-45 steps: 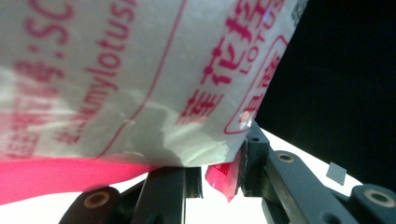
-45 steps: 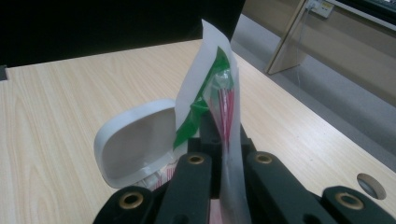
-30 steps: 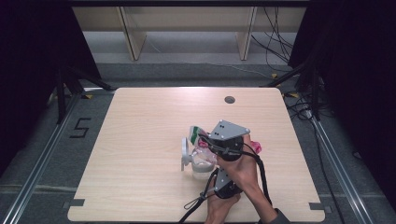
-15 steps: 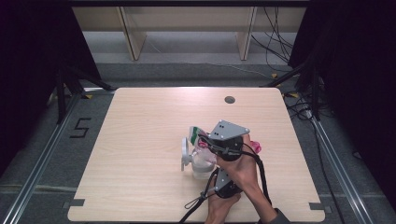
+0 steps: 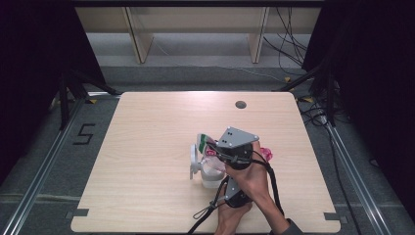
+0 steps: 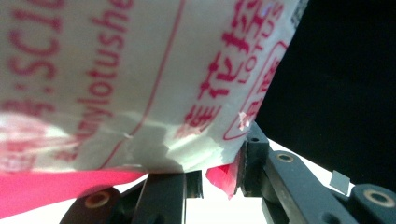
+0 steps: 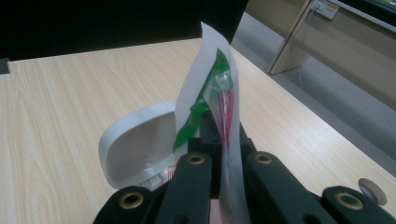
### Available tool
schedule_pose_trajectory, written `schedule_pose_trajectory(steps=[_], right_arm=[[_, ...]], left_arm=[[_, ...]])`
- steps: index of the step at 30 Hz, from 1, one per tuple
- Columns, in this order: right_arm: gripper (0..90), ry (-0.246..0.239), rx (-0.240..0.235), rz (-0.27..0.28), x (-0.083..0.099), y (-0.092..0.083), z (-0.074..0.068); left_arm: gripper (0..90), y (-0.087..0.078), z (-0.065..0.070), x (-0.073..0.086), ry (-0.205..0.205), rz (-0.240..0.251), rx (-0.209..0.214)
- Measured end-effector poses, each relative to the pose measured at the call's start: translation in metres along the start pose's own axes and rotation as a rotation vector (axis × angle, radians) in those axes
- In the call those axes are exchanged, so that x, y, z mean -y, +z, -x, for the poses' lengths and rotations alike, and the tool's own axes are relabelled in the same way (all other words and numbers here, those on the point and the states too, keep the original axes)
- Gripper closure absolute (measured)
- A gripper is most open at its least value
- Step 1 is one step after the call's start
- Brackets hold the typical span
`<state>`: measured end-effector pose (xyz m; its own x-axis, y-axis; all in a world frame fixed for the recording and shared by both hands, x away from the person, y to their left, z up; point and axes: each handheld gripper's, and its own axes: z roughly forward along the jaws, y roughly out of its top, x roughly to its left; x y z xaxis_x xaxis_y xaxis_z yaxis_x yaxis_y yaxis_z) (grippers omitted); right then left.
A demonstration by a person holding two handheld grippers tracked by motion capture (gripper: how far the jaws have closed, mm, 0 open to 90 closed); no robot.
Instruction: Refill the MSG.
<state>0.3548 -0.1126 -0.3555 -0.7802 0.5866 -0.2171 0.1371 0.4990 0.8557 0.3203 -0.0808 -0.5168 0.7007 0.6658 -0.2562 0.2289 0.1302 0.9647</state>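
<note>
White packet pinched flat in my right gripper, left gripper nipping its red corner to tear; tub at 9 o'clock.

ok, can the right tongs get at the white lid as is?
Probably not yet. The right tongs are shut on the green-and-white packet, which stands between them and the white lid; they'd have to let go first.

You are in a recording lab: your bare wooden desk stands between black curtains, metal floor rails run alongside it, a taped "5" marks the floor, and loose cables trail behind.
</note>
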Motion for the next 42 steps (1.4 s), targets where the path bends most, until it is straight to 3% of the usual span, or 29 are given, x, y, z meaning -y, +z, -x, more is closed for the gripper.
schedule_pose_trajectory(steps=[3,4,6,8,10,14,15,16,18,20,21,22,23,24,25,26,27,28,29,30,31,33,35,36,38,39,40,41,42], right_arm=[[90.0,-0.015,-0.006,0.004,-0.0002,0.0001,0.0014],[90.0,-0.014,-0.006,0.006,-0.0008,-0.0008,0.0010],[90.0,-0.027,0.005,0.013,-0.0018,-0.0016,0.0003],[90.0,-0.001,0.003,-0.003,-0.0012,-0.0006,-0.0015],[90.0,-0.012,-0.006,-0.008,-0.0004,0.0008,-0.0005],[90.0,-0.002,0.000,-0.004,-0.0007,-0.0002,-0.0013],[90.0,-0.006,-0.002,-0.009,-0.0007,0.0002,-0.0013],[90.0,-0.033,-0.001,-0.005,-0.0007,0.0015,-0.0012],[90.0,-0.041,0.003,-0.011,-0.0011,0.0017,-0.0029],[90.0,-0.039,0.005,-0.010,-0.0014,0.0014,-0.0033],[90.0,-0.019,0.002,-0.013,-0.0014,0.0011,-0.0042],[90.0,-0.016,0.002,-0.013,-0.0012,0.0012,-0.0042],[90.0,-0.044,0.005,-0.005,-0.0011,0.0019,-0.0024],[90.0,-0.021,0.000,-0.011,-0.0001,0.0024,-0.0031],[90.0,-0.036,0.002,-0.006,0.0000,0.0027,-0.0016],[90.0,-0.018,-0.012,-0.014,-0.0001,0.0021,-0.0020],[90.0,-0.028,-0.003,-0.003,-0.0010,0.0011,-0.0019],[90.0,-0.024,-0.009,-0.003,-0.0016,0.0007,-0.0027],[90.0,-0.030,-0.006,-0.001,-0.0019,0.0007,-0.0033],[90.0,-0.042,0.003,-0.003,-0.0015,0.0015,-0.0027],[90.0,-0.043,0.002,-0.006,-0.0010,0.0023,-0.0021],[90.0,-0.022,-0.009,-0.012,-0.0001,0.0033,-0.0024],[90.0,-0.037,0.002,-0.005,-0.0013,0.0016,-0.0029],[90.0,-0.061,0.002,-0.002,-0.0021,0.0013,-0.0020],[90.0,-0.040,0.004,-0.007,-0.0015,0.0020,-0.0026],[90.0,-0.060,0.007,0.001,-0.0016,0.0024,-0.0009],[90.0,-0.027,-0.004,-0.002,-0.0010,0.0018,-0.0026],[90.0,-0.035,-0.001,-0.001,-0.0014,0.0010,-0.0019],[90.0,-0.037,-0.004,0.000,-0.0017,0.0009,-0.0022]], left_arm=[[75.0,-0.0008,-0.0004,-0.0008,0.010,-0.008,0.018],[75.0,-0.0056,-0.0010,-0.0033,0.007,-0.049,0.058],[75.0,-0.0039,0.0002,-0.0028,-0.001,-0.025,0.042],[75.0,-0.0044,-0.0010,-0.0027,0.003,-0.055,0.098],[75.0,-0.0068,-0.0026,-0.0037,0.038,-0.096,0.082],[75.0,-0.0031,-0.0009,-0.0024,0.019,-0.050,0.074],[75.0,-0.0045,-0.0016,-0.0029,0.017,-0.065,0.096],[75.0,-0.0062,-0.0020,-0.0038,0.029,-0.089,0.084],[75.0,-0.0066,-0.0027,-0.0040,0.034,-0.093,0.086],[75.0,-0.0067,-0.0024,-0.0045,0.030,-0.088,0.085],[75.0,-0.0035,-0.0010,-0.0026,0.015,-0.044,0.082],[75.0,-0.0067,-0.0024,-0.0042,0.033,-0.091,0.084],[75.0,-0.0060,-0.0027,-0.0034,0.031,-0.089,0.086],[75.0,-0.0032,-0.0021,-0.0017,0.016,-0.052,0.090],[75.0,-0.0028,-0.0018,-0.0016,0.012,-0.045,0.087],[75.1,-0.0066,-0.0023,-0.0041,0.028,-0.088,0.084],[75.1,-0.0063,-0.0025,-0.0042,0.033,-0.081,0.084],[75.1,-0.0033,-0.0012,-0.0029,0.015,-0.039,0.082],[75.1,-0.0063,-0.0024,-0.0042,0.029,-0.085,0.086],[75.1,-0.0060,-0.0027,-0.0036,0.031,-0.087,0.085],[75.0,-0.0029,-0.0019,-0.0016,0.014,-0.047,0.090],[75.0,-0.0030,-0.0013,-0.0016,0.006,-0.039,0.090],[75.0,-0.0038,-0.0014,-0.0027,0.008,-0.041,0.104],[75.0,-0.0035,-0.0009,-0.0028,0.014,-0.045,0.085],[75.0,-0.0041,-0.0013,-0.0029,0.017,-0.053,0.087],[75.0,-0.0065,-0.0025,-0.0040,0.031,-0.087,0.086],[75.1,-0.0064,-0.0025,-0.0039,0.031,-0.083,0.087],[75.1,-0.0076,-0.0014,-0.0039,0.025,-0.079,0.053],[75.0,-0.0041,-0.0007,-0.0032,0.004,-0.048,0.094]])
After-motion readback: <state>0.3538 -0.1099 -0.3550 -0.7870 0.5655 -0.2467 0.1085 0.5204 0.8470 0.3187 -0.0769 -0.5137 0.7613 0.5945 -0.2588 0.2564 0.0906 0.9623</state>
